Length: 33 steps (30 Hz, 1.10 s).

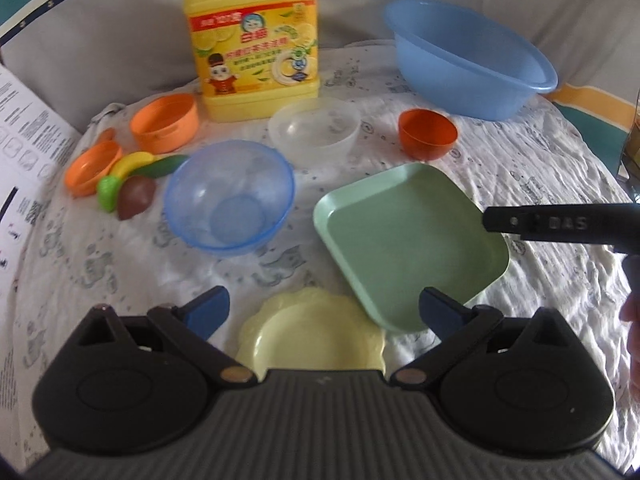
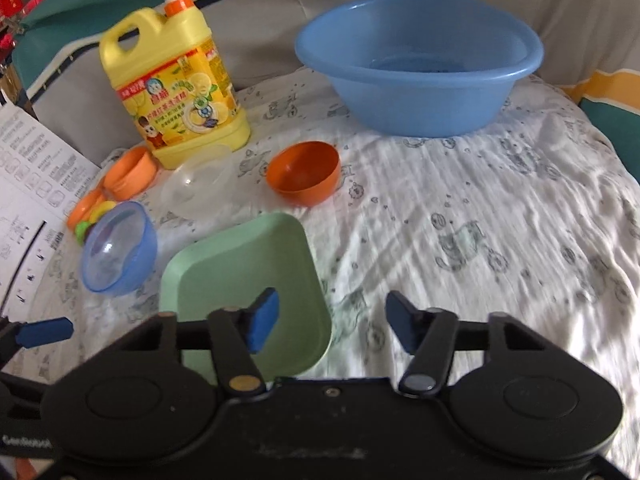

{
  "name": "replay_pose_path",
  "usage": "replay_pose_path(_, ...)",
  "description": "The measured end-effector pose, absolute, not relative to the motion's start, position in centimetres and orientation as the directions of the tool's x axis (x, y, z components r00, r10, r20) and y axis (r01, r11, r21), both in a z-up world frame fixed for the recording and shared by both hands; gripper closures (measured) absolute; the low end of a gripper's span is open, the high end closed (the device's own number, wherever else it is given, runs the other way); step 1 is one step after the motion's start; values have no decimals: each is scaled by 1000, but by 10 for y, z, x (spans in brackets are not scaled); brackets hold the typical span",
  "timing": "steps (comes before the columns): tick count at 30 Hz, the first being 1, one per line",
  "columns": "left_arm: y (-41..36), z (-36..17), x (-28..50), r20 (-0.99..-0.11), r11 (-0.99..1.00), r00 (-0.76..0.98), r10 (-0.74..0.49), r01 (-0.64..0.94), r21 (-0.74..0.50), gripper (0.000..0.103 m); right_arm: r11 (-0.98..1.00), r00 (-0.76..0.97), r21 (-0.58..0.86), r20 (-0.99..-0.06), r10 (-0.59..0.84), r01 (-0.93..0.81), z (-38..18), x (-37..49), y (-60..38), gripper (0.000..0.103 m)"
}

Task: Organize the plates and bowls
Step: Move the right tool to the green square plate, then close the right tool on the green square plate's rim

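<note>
A green square plate [image 1: 408, 244] [image 2: 240, 272] lies on the patterned cloth. My right gripper [image 2: 332, 326] hangs over its right rim, open, with one pad above the plate and the other above the cloth; neither pad presses on it. My left gripper [image 1: 324, 312] stands open above a pale yellow scalloped plate [image 1: 312, 332], with nothing between its pads. Farther back sit a clear blue bowl [image 1: 230, 196] [image 2: 118, 248], a clear bowl [image 1: 314, 130] [image 2: 196, 186] and an orange bowl [image 1: 428, 134] [image 2: 304, 174].
A blue basin [image 1: 468, 64] [image 2: 416, 68] stands at the back right, a yellow detergent bottle [image 1: 252, 40] [image 2: 176, 92] at the back. Orange cups [image 1: 166, 122] and toy fruit [image 1: 132, 184] lie at the left, beside a printed sheet [image 1: 24, 120].
</note>
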<state>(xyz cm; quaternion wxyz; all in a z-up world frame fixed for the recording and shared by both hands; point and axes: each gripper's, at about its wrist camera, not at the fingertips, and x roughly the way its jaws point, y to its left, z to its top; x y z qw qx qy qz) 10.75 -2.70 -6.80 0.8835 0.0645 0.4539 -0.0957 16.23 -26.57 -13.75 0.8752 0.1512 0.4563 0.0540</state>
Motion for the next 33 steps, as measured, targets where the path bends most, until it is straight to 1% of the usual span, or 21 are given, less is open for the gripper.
replay_pose_path(1,-29,-69,110,-816,973,567,-112,230,26,0,950,573,310,-786,231,42,-142,168,-264,55)
replay_pose_path(2,-32,-71,113,-818,972,564,-116,232,22,0,950,568,309,-790,233,40,-144,171,-263,64)
replay_pose_path(3,-34,-72,116,-820,972,561,-119,234,19,0,950,562,309,-793,236,38,-148,175,-262,70)
replay_pose_path(4,-36,-74,119,-821,972,557,-122,236,16,0,950,558,310,-795,240,33,-150,179,-260,73)
replay_pose_path(6,-41,-76,122,-824,970,551,-130,244,10,0,952,550,306,-799,246,19,-155,184,-257,88)
replay_pose_path(9,-50,-80,127,-826,965,545,-141,262,8,0,957,548,289,-801,243,-2,-158,183,-253,93)
replay_pose_path(12,-59,-85,131,-828,960,540,-151,279,6,1,958,546,288,-803,238,5,-157,176,-258,93)
replay_pose_path(17,-77,-90,141,-827,948,532,-183,318,-6,6,947,535,319,-807,251,36,-158,164,-281,93)
replay_pose_path(20,-86,-95,150,-833,941,516,-200,338,-16,14,939,531,340,-805,266,45,-159,161,-291,94)
replay_pose_path(22,-90,-100,157,-842,939,498,-207,344,-28,24,929,530,366,-799,283,56,-160,161,-296,94)
replay_pose_path(27,-97,-110,168,-860,926,460,-220,377,-35,39,912,546,403,-782,301,73,-164,162,-300,90)
replay_pose_path(29,-96,-111,170,-857,926,460,-234,373,-53,42,910,556,407,-775,299,76,-164,160,-301,87)
replay_pose_path(30,-96,-111,169,-855,925,462,-237,376,-53,46,909,563,410,-770,300,77,-165,160,-301,84)
replay_pose_path(33,-98,-111,167,-849,922,475,-233,384,-39,47,917,583,392,-763,279,74,-165,162,-294,82)
